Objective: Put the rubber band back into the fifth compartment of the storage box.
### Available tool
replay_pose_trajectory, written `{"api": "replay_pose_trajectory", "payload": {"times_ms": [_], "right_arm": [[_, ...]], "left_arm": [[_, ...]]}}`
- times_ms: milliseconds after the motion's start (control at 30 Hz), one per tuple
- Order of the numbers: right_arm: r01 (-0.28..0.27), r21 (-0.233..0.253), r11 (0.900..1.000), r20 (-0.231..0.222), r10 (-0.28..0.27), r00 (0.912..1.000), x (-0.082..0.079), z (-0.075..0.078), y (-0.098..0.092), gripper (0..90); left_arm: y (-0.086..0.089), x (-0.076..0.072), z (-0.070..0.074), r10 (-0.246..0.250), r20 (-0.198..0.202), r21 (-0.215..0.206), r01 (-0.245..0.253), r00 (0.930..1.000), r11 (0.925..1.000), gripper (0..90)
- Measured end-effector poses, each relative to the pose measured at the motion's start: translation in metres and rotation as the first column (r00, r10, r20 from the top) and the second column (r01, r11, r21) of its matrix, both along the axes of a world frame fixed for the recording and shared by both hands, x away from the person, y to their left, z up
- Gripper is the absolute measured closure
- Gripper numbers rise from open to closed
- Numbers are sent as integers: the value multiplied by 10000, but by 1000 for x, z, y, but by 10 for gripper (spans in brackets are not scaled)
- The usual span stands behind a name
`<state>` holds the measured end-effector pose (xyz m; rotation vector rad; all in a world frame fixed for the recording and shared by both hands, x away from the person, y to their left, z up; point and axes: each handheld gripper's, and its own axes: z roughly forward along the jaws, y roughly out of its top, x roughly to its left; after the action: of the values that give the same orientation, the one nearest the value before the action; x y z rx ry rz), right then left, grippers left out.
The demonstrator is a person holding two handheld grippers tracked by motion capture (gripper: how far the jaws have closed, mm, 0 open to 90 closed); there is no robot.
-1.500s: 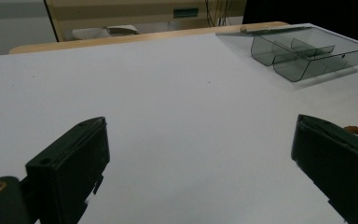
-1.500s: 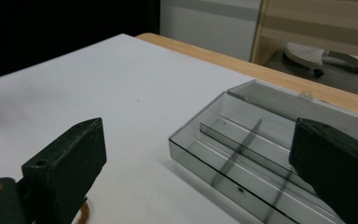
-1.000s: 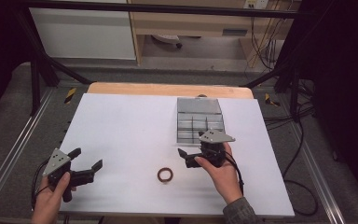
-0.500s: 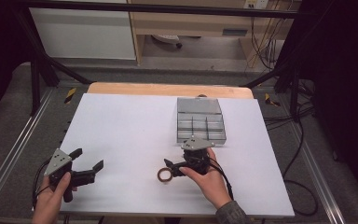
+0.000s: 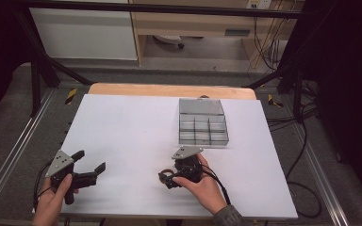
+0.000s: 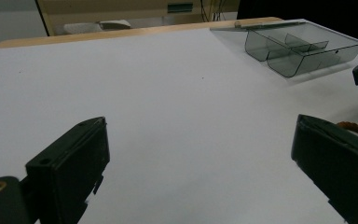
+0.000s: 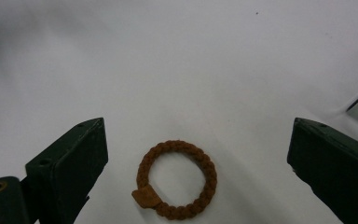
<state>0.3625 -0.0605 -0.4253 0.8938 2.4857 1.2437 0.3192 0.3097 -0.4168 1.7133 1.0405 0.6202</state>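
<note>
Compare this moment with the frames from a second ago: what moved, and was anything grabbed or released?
The right gripper moved from beside the compartment box toward the person and left, and now sits over the brown braided ring, jaws open on either side of it. Nothing has been gripped or let go. The left gripper, open, the box and the ring stayed where they were.
</note>
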Motion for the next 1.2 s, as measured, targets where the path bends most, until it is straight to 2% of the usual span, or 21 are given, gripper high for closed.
{"api": "replay_pose_trajectory", "payload": {"times_ms": [33,100,367,933,1200], "right_arm": [[23,11,10000,-206,-23,9998,-1,-4,1,53],[-8,9,10000,-339,8,9994,-1,-7,1,53],[-78,-253,9997,-610,62,9981,-5,-17,4,43],[-204,-955,9952,-987,109,9951,-6,-30,9,44],[-112,-832,9965,-929,35,9957,-5,-31,7,76]], "left_arm": [[0,0,0,-10,-4,13,10,10000,10000,42],[0,0,0,0,0,15,0,10000,10000,42],[-1,-1,1,-99,33,36,99,9999,9999,42],[-3,-1,0,-186,-18,167,186,9998,9997,42],[-3,-1,0,-194,-24,181,194,9998,9996,42]]}}
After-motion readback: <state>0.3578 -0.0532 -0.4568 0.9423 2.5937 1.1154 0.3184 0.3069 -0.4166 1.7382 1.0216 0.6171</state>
